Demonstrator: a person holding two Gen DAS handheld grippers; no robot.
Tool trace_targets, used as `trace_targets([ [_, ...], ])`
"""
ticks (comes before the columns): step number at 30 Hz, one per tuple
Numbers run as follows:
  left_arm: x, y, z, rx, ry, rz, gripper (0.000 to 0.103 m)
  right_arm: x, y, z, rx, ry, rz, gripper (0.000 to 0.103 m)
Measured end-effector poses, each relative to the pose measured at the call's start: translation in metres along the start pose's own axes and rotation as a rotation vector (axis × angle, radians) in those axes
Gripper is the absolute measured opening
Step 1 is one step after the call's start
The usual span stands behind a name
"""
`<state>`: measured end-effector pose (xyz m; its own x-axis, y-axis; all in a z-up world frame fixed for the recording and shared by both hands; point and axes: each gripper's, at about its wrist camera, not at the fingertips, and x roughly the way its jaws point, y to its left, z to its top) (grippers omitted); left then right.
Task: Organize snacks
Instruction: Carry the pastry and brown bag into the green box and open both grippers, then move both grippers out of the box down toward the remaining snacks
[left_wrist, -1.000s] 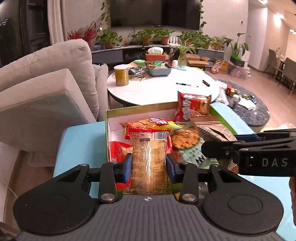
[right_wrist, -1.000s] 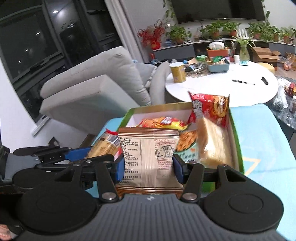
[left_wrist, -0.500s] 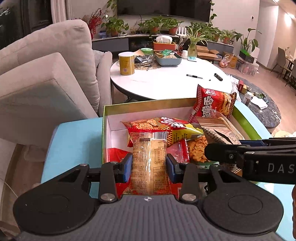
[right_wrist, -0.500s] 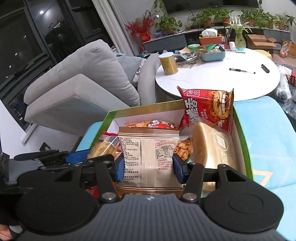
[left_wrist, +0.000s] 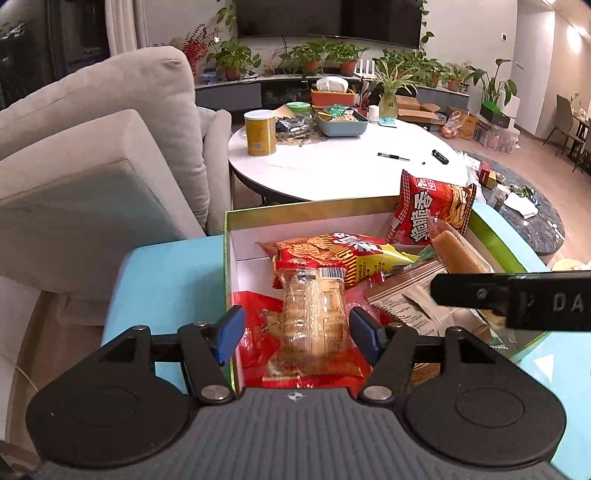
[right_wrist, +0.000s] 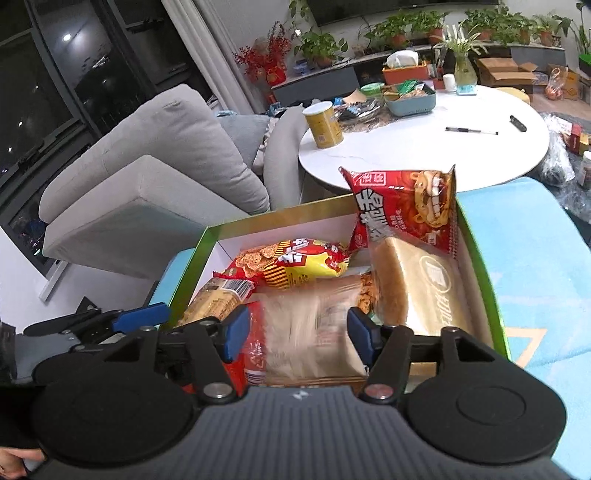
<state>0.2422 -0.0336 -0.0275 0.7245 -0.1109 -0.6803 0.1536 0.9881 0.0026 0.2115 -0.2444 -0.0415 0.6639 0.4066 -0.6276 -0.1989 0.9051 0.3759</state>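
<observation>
Two claws have just been opening over the green box (left_wrist: 484, 236). Left wrist: left claw (left_wrist: 295, 334) parted, clear biscuit pack (left_wrist: 314, 332) lying free between its pads. Right wrist: right claw (right_wrist: 295, 334) parted, blurred beige packet (right_wrist: 314, 332) loose between, near the box's front edge.

I see a light blue desk (left_wrist: 162, 280). A green box (left_wrist: 491, 236) of snacks sits on it, at twelve o'clock.

The box (left_wrist: 369, 206) sits on the near surface (left_wrist: 166, 280), with the round surface (left_wrist: 332, 170) behind it and the sofa (left_wrist: 92, 155) to its left. In the box, the biscuit pack (left_wrist: 314, 325) lies at front left, the chip bag (left_wrist: 343, 254) behind it. The bread loaf (right_wrist: 424, 291) lies along the right wall, and the tall snack bag (right_wrist: 402, 210) stands in the back right corner.
</observation>
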Motion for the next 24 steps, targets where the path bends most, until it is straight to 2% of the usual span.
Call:
trace_targets([
  [10,-0.046,0.012,-0.018,-0.026,-0.045,0.010,0.063,-0.038,0.012,-0.018,-0.033,-0.029,0.002,0.064],
  [15,-0.067,0.013,-0.033,-0.026,-0.059,0.008,0.064,-0.057,0.024,-0.035,-0.057,-0.031,0.014,0.069],
  [24,-0.091,0.009,-0.066,-0.010,-0.051,0.003,0.064,-0.085,0.038,-0.069,-0.083,-0.032,0.050,0.070],
])
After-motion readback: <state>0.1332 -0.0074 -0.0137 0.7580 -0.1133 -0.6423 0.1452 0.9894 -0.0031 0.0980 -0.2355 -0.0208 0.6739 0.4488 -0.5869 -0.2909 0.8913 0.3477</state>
